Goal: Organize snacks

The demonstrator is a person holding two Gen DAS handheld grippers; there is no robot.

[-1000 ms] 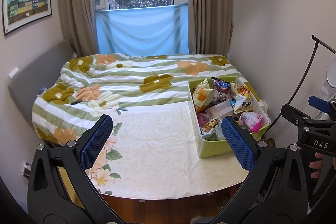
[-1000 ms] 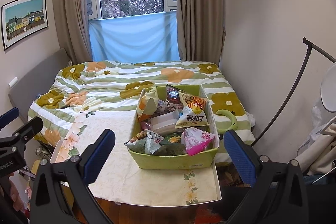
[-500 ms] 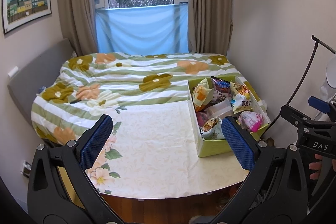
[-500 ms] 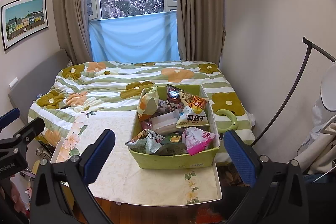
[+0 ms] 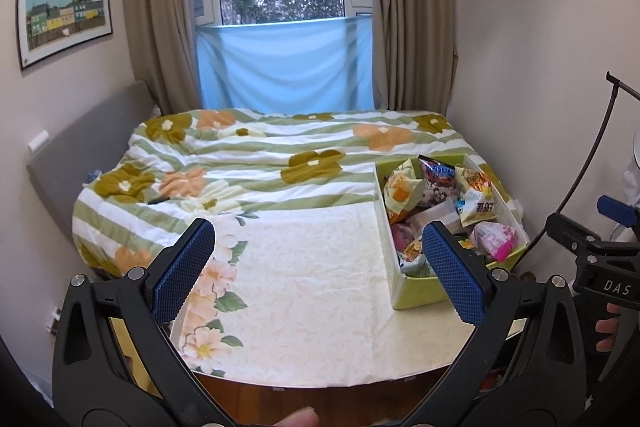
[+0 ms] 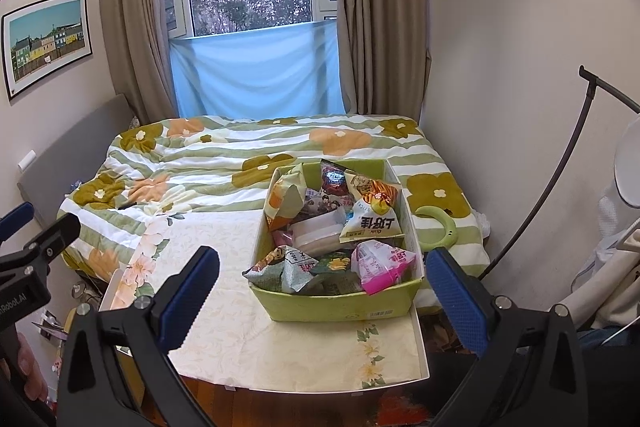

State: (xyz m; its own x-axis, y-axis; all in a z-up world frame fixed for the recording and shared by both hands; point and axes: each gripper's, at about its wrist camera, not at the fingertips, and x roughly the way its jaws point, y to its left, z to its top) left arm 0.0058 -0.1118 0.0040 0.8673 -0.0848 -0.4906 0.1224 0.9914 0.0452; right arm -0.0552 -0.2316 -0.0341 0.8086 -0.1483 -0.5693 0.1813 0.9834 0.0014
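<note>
Both grippers hover wide apart and empty over the cloth-covered table, short of the green snack box.

At the bottom edge of the left view a blurred fingertip (image 5: 298, 421) is cut off; the left gripper (image 5: 318, 261) spreads its blue-padded fingers (image 5: 182, 269) wide, one hiding the box's near left corner. At lower centre of the right view, the right gripper (image 6: 322, 293) also gapes wide, gripping nothing, level and aimed forward. Beyond it the light green rectangular cardboard box (image 6: 340, 309) sits at the right end of the cream floral-clothed table (image 6: 240, 331), crammed with crinkly snack packets (image 6: 370, 223); the lower ones are buried and unreadable. Farther back lies the green-striped flowered duvet (image 6: 208, 163), then the blue cloth (image 6: 256, 75) under the window.
</note>
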